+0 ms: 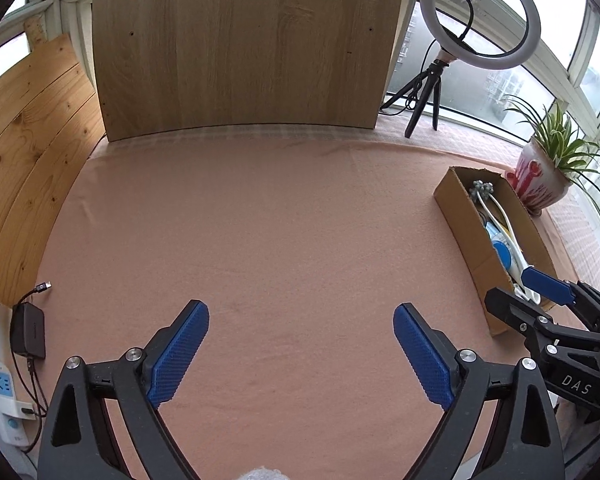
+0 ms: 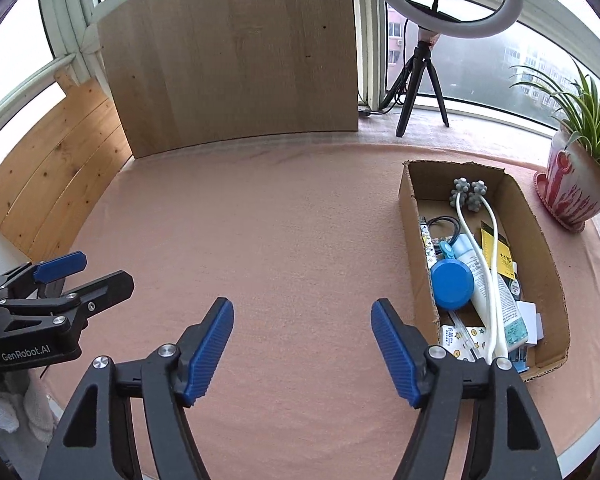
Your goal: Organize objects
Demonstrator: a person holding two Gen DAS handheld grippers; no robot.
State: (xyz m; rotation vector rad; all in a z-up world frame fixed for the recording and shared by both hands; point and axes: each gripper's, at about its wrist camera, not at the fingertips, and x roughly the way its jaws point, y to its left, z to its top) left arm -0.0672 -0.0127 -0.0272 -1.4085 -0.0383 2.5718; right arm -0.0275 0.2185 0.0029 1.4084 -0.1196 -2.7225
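A cardboard box (image 2: 414, 208) lies at the right of the pink tablecloth (image 2: 280, 240). It holds several items: a white massager with grey knobs (image 2: 470, 196), a blue round lid (image 2: 452, 285), a white tube (image 2: 500, 304), a yellow packet (image 2: 500, 254). My right gripper (image 2: 302, 344) is open and empty, left of the box and above the cloth. My left gripper (image 1: 300, 352) is open and empty over the bare cloth (image 1: 260, 240). The box (image 1: 460, 220) shows at the right in the left wrist view, with the right gripper (image 1: 536, 300) in front of its near end.
A wooden board (image 2: 236, 60) stands upright at the back. A ring light on a tripod (image 2: 424, 64) and a potted plant (image 2: 576, 184) stand at the back right. A wood panel (image 1: 32, 152) lines the left side. A power strip (image 1: 4, 404) and black adapter (image 1: 28, 330) lie at the left edge.
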